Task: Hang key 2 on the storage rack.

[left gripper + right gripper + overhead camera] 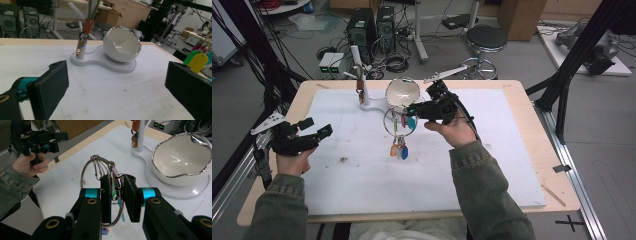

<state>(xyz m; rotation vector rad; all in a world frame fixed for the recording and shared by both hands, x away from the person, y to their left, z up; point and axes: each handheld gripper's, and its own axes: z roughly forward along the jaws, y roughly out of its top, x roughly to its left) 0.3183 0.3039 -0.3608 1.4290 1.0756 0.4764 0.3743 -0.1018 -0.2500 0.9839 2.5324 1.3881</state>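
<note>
- High view: the right claw (411,111) lifts a large silver key ring (399,122) with coloured plastic tags (399,150) above the worktop's (522,150) middle, toward its far edge, just before the white egg-shaped bowl (402,92).
- Left gripper view: the left claw (116,92) gapes wide, holding nothing.
- Right gripper view: jaws pinch the ring's wire.

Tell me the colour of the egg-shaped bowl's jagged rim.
Silver, on the white egg-shaped bowl; clearest in the right gripper view.

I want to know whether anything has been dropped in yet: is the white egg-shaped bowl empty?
Empty as far as shown: the right gripper view looks into the bowl and shows bare white glaze; the key ring hangs in the right gripper.
</note>
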